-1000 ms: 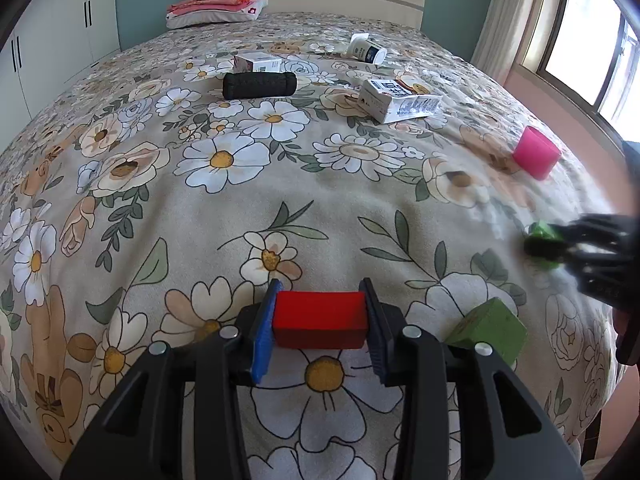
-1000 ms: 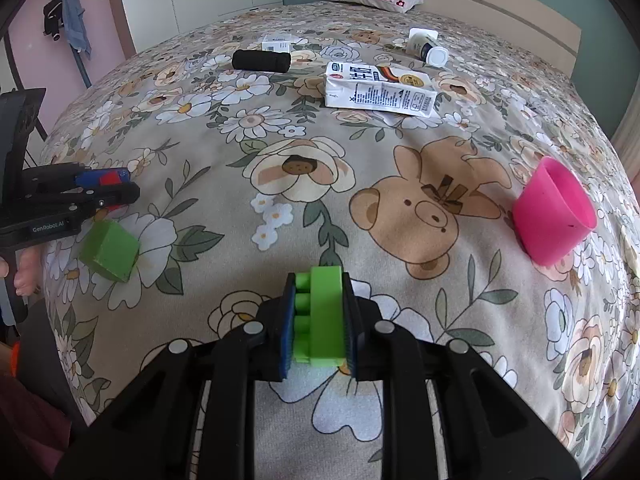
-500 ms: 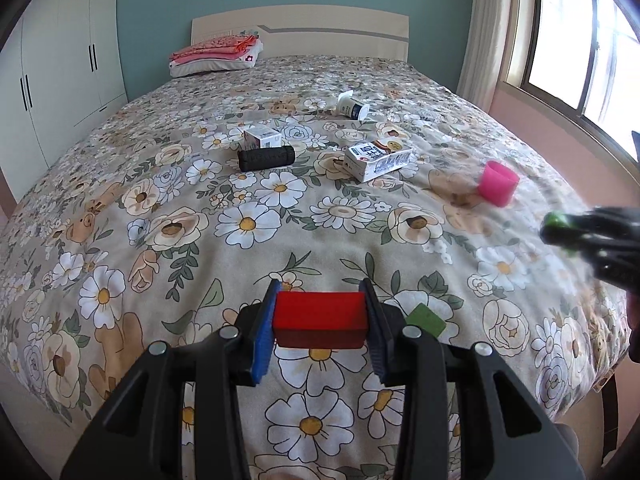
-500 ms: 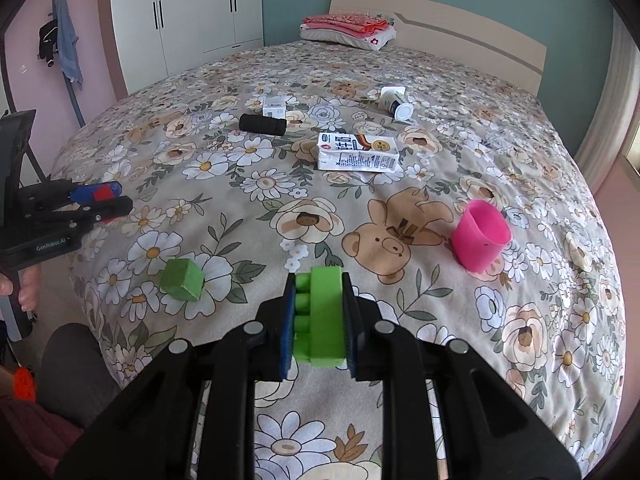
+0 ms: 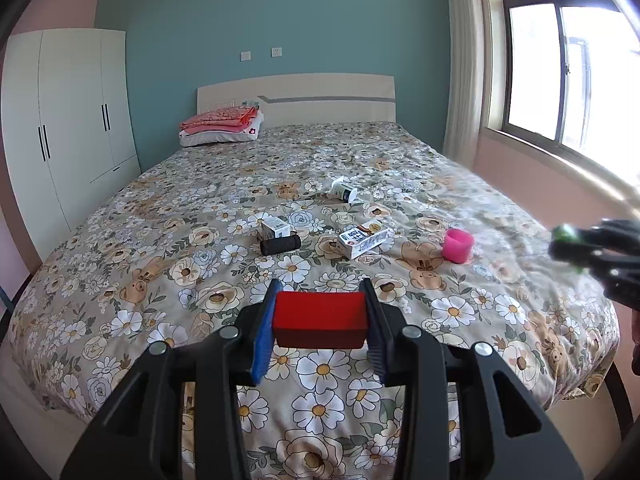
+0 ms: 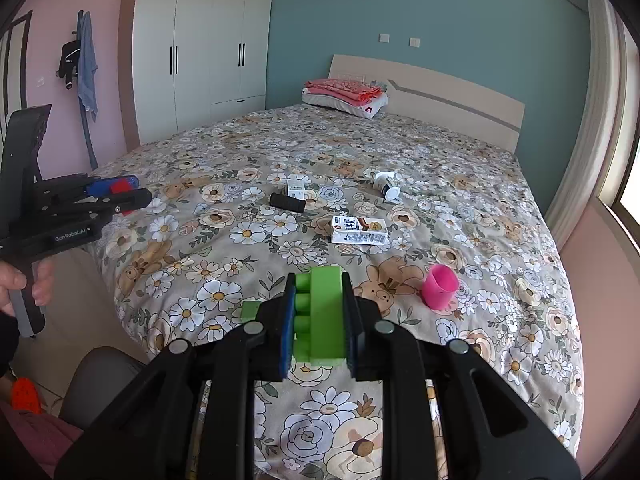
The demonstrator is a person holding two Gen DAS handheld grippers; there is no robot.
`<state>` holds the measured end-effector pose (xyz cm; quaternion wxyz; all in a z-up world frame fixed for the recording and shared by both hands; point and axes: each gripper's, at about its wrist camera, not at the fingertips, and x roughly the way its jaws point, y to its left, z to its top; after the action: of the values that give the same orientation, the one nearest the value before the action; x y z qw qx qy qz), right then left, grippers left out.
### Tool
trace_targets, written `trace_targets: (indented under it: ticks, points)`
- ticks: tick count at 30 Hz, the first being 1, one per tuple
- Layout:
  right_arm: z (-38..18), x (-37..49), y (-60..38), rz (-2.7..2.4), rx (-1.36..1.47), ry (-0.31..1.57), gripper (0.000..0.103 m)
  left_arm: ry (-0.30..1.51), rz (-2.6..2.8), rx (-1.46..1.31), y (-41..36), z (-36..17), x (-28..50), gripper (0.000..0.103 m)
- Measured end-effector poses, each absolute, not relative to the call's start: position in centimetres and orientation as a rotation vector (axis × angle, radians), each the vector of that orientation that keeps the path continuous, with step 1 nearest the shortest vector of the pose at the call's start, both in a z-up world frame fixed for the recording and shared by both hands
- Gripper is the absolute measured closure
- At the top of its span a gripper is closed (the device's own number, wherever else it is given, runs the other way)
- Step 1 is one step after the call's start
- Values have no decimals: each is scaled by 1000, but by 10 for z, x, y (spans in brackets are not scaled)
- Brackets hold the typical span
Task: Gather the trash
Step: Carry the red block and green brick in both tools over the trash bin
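My left gripper (image 5: 320, 320) is shut on a red block (image 5: 319, 318), held above the foot of the bed; it also shows at the left of the right wrist view (image 6: 120, 194). My right gripper (image 6: 318, 318) is shut on a green studded brick (image 6: 320, 316); it shows blurred at the right edge of the left wrist view (image 5: 576, 242). On the bedspread lie a milk carton (image 6: 360, 231), a black roll (image 6: 287, 202), a small white box (image 6: 297, 188), a white bottle (image 6: 386, 185), a pink cup (image 6: 439, 286) and a green cube (image 6: 251, 309), partly hidden by my fingers.
The floral bed (image 5: 160, 248) fills the middle of both views. A folded pink blanket on a pillow (image 5: 222, 124) lies by the headboard. White wardrobes (image 6: 200, 52) stand on the left, a window (image 5: 568, 60) on the right. A grey bin-like object (image 6: 100, 384) sits below left.
Both grippers have pulled back and risen away from the bed, still holding their blocks. The bed now looks smaller and the walls, wardrobe and window have come into view.
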<state>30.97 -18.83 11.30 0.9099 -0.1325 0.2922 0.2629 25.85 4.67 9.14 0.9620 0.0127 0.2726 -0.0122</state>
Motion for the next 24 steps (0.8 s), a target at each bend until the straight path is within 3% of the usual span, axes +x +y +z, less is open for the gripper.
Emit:
trace_targets:
  ticks: [11, 24]
  points:
    - [139, 219, -192, 579, -286, 532, 81, 515, -74, 42, 41, 102, 186, 62]
    - [87, 167, -178, 645, -276, 605, 81, 587, -144, 40, 43, 58, 133, 62]
